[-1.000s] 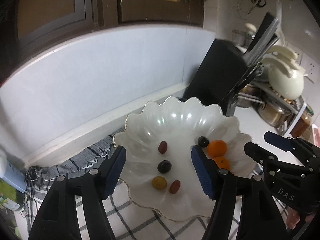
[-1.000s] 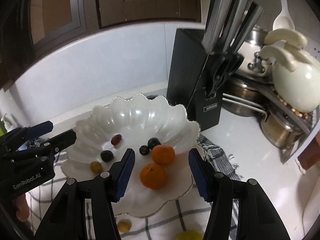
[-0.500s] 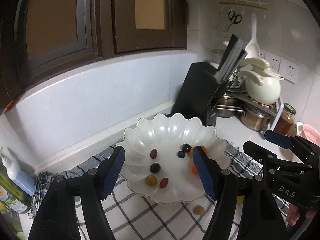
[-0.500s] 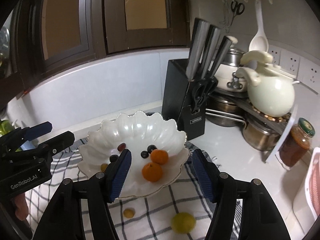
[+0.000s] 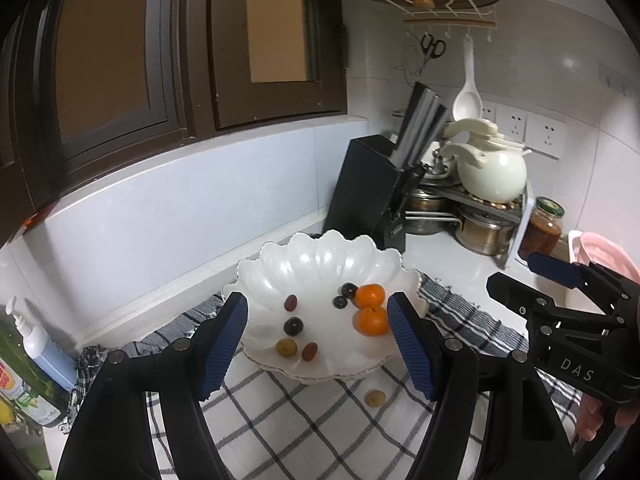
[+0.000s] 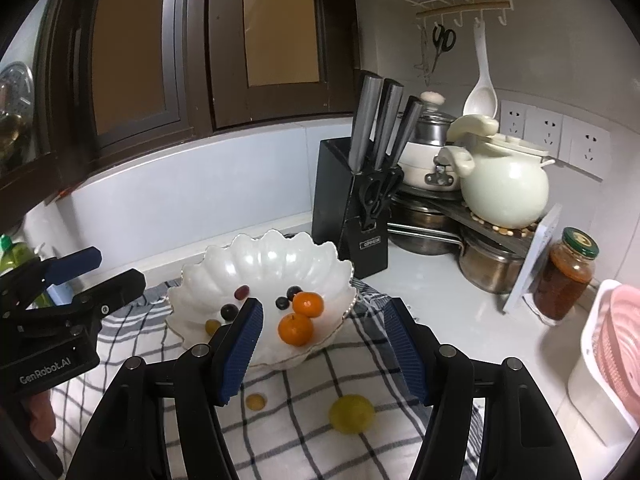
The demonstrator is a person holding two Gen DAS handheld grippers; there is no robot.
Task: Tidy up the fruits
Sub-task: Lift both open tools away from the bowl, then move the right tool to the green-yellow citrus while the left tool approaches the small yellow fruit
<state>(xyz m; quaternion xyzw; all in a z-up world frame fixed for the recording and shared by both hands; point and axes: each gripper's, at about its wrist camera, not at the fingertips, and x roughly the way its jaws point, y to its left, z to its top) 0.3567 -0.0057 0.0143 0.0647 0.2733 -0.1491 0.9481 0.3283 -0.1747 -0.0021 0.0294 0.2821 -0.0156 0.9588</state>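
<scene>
A white scalloped bowl [image 5: 320,240] [image 6: 272,240] stands on a checked cloth [image 5: 280,420] [image 6: 304,380]. In it lie two oranges [image 5: 372,320] [image 6: 295,329] and several small grapes [image 5: 293,326] [image 6: 229,311], dark, red and yellow. On the cloth in front of the bowl lie a small brownish fruit [image 5: 375,399] [image 6: 255,401] and a larger yellow-green fruit [image 6: 351,414]. My left gripper [image 5: 316,299] hovers open in front of the bowl, nothing between its fingers. My right gripper [image 6: 323,305] is open too, beside it on the right, and holds nothing.
A black knife block [image 6: 352,216] stands behind the bowl to the right. Further right are steel pots on a rack, a cream pot [image 6: 504,188], a sauce jar [image 6: 568,276] and a pink basket [image 6: 612,340]. A pump bottle [image 5: 36,344] stands at the far left.
Both grippers have drawn back and up from the bowl, which now looks smaller. The loose fruits on the cloth have come into view. The right jaws stand slightly wider.
</scene>
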